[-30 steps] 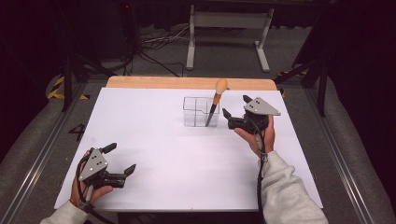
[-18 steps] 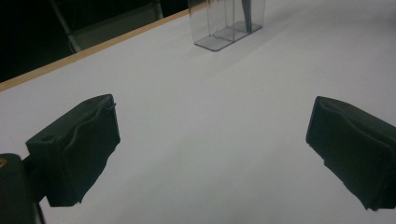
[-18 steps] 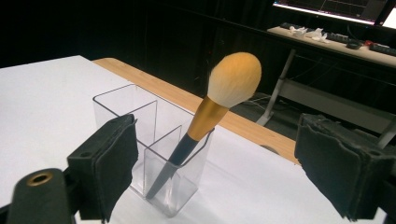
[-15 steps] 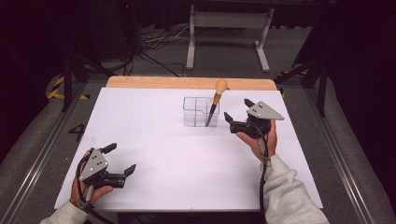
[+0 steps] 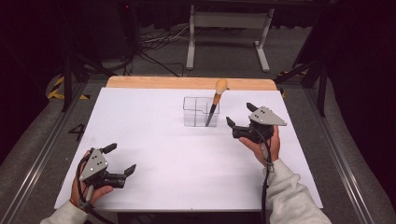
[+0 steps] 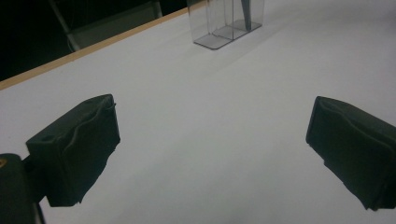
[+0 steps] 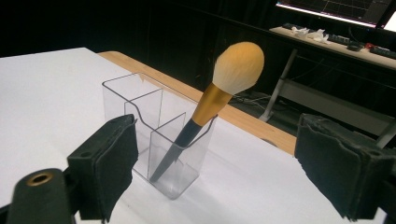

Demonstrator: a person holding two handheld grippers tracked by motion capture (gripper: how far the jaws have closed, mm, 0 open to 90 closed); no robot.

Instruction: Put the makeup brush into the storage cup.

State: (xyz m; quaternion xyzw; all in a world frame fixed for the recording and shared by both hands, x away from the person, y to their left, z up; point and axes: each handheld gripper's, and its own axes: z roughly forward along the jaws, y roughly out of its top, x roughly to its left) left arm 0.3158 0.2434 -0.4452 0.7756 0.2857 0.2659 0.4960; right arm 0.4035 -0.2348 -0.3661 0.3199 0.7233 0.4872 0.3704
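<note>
A clear plastic organiser box point(image 5: 198, 112) point(image 7: 159, 140) point(image 6: 227, 21) with compartments stands on the white table toward the back middle. A makeup brush point(image 5: 215, 100) point(image 7: 210, 105) with a dark handle, gold ferrule and orange-tipped bristles leans in its right compartment, head up. My right gripper point(image 5: 239, 115) point(image 7: 212, 172) is open just right of the box, with nothing between its jaws. My left gripper point(image 5: 120, 159) point(image 6: 212, 149) is open over bare table at the front left, far from the box.
The white table top point(image 5: 187, 154) has a wooden strip point(image 5: 187, 82) along its far edge. Beyond it are a metal stand point(image 5: 229, 28), floor cables and dark surroundings. Metal rails run along both sides of the table.
My right gripper has drawn back slightly to the right and toward the front, away from the box. The left gripper has stayed put.
</note>
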